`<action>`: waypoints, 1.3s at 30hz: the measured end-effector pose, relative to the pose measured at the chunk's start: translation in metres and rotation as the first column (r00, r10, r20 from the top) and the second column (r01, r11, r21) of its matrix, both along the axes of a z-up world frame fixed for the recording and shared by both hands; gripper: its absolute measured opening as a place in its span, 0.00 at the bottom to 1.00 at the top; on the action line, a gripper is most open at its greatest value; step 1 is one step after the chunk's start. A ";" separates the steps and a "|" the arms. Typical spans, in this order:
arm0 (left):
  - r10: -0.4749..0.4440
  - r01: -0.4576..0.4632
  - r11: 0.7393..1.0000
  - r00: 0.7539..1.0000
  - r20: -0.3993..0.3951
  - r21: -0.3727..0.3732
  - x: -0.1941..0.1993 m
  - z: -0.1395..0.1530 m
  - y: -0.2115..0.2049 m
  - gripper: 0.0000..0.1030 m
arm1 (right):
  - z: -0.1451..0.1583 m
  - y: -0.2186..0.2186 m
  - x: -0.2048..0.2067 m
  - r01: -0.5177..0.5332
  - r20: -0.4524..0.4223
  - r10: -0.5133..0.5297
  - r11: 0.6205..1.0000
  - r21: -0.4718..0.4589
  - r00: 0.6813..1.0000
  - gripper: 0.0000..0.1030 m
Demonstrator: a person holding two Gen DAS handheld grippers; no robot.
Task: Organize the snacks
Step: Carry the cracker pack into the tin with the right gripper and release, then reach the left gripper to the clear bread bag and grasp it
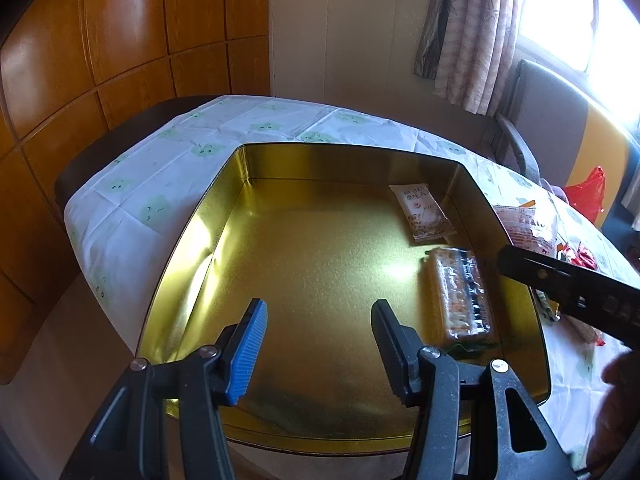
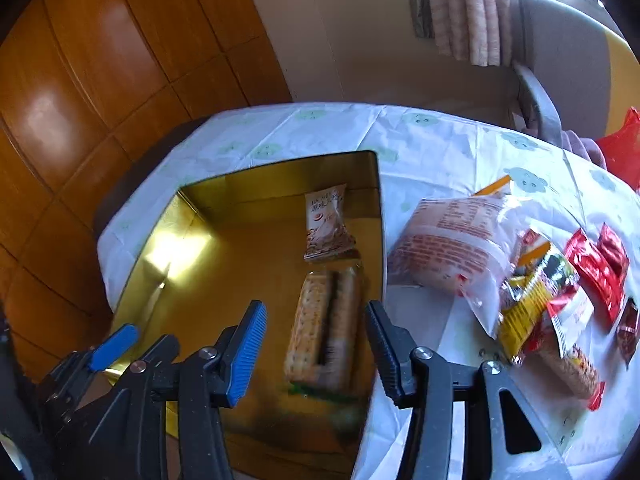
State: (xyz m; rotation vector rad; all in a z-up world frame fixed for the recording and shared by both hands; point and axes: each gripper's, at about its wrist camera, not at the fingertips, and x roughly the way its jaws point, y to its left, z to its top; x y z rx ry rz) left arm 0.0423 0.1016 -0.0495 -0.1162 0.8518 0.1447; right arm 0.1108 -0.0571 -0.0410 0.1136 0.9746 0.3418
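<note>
A: Left gripper (image 1: pixel 318 344) pitched down over the gold tin (image 1: pixel 224 216), lower centre of the left wrist view. Jaws released, nothing between them, only bare tin floor showing in the gap.

B: Noted. Right gripper (image 2: pixel 316 346)?

A: Also pitched down, lower centre of its own view, over the tin's right wall. Jaws apart and empty. The cracker pack (image 2: pixel 324 336) shows through the gap but lies on the tin floor below, blurred; pads not on it.

B: Does either gripper show in the other's camera?

A: Yes. In the left wrist view one finger of the right gripper enters from the right edge as a dark bar, its tip over the tin's right wall beside the cracker pack. A blurred hand (image 1: pixel 618 376) sits at the lower right edge. In the right wrist view the left gripper's blue pad shows at lower left.

B: Snack positions?

A: Inside the tin: cracker pack along the right wall, small white packet (image 1: pixel 422 212) just beyond it, toward upper right. Outside, on the desk (image 2: pixel 432 152) with its white cloth: a large clear bag (image 2: pixel 452 244) just beside the tin, then a yellow packet (image 2: pixel 520 316) and red packets (image 2: pixel 596 268) heaped at the right of the frame.
</note>
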 end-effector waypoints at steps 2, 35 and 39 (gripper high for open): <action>-0.006 0.006 1.000 1.000 0.003 0.004 -0.001 0.001 -0.002 0.54 | 0.001 -0.007 -0.009 0.010 0.008 -0.010 1.000 0.008 1.000 0.51; -0.211 0.210 0.975 0.977 0.012 0.076 -0.018 0.016 -0.061 0.61 | -0.045 -0.135 -0.092 0.282 -0.078 -0.293 0.952 -0.122 0.953 0.51; -0.300 0.297 0.948 0.954 0.013 0.111 -0.016 0.020 -0.078 0.67 | -0.051 -0.143 -0.096 0.296 -0.088 -0.307 0.947 -0.123 0.948 0.51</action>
